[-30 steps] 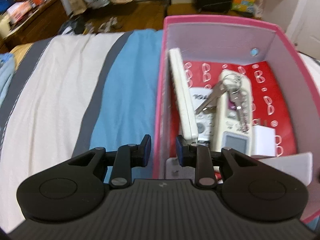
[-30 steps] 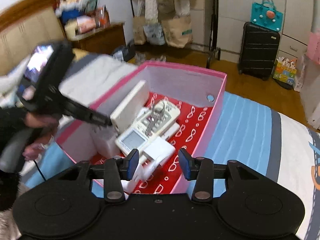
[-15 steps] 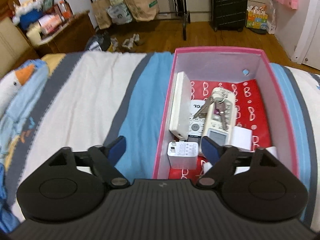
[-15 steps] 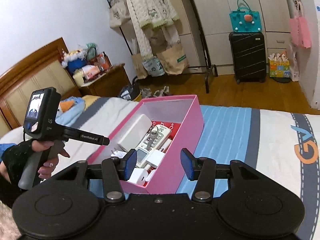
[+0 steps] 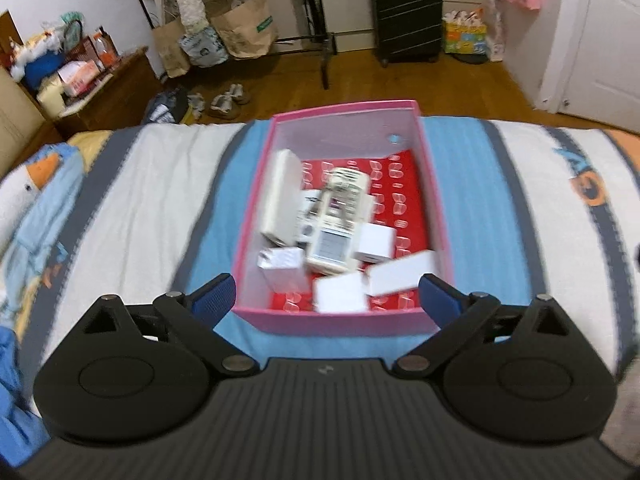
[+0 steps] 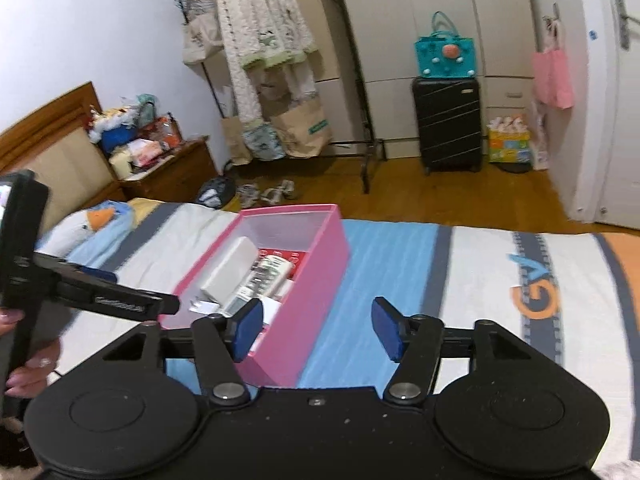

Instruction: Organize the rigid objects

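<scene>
The pink box (image 5: 340, 322) sits on the striped bed cover (image 5: 132, 208), on a blue stripe, its open top facing up. Inside, on a red patterned lining, a white remote control (image 5: 336, 224) lies along the middle. A flat white slab (image 5: 282, 196) leans against the box's left wall, and several white chargers and small blocks (image 5: 340, 298) crowd the near end; the blur hides their details.

The left gripper (image 5: 326, 294) hangs just short of the box's near wall, its jaws spread wide, about as wide as the box, and holding nothing. The right gripper (image 6: 318, 328) is off to the box's right side, its jaws likewise parted and empty, the left pad overlapping the box's near corner in that view.

A blue duck plush (image 5: 38, 200) lies at the bed's left edge. Beyond the bed, on the wooden floor, stand a black suitcase (image 6: 446, 124), paper bags (image 5: 244, 26), and a clothes rack with a pale robe (image 6: 262, 24).
</scene>
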Available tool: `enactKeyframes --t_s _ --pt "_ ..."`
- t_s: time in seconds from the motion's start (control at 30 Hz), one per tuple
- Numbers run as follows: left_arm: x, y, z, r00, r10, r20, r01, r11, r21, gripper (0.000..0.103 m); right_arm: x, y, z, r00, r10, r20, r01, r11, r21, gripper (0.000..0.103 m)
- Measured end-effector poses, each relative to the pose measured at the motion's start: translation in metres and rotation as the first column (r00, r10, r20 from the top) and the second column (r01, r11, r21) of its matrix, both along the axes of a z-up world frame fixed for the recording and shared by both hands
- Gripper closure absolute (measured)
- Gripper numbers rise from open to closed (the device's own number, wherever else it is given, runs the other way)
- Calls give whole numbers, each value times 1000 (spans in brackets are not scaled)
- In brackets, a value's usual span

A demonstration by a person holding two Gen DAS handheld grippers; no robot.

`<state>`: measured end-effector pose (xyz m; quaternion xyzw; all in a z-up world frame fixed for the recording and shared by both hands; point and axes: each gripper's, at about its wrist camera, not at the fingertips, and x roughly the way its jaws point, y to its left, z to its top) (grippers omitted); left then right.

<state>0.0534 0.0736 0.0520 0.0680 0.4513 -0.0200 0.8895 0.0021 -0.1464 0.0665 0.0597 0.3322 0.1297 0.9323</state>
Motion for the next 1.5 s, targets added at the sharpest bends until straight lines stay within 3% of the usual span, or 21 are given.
enactKeyframes --t_s 0.17,0.3,0.4,0.77,1.5 --pt "-24 -14 6 999 7 53 -6 1000 -18 4 -14 -7 -1 999 -41 2 41 998 -38 27" --pt "-33 -22 2 999 -7 34 8 999 -34 4 -25 -9 -2 996 -87 14 88 994 -70 7" --pt "-35 -25 -2 1000 3 11 -3 1000 -20 4 -31 -9 -3 993 -117 27 118 990 -82 5" --pt "-41 -27 -4 1000 17 -7 -17 1000 -23 4 -27 -14 -10 972 -219 -85 208 971 -121 5" --pt "-38 -40 -16 999 -4 -37 4 1000 8 4 -26 -7 -21 966 -238 -106 215 958 -190 5"
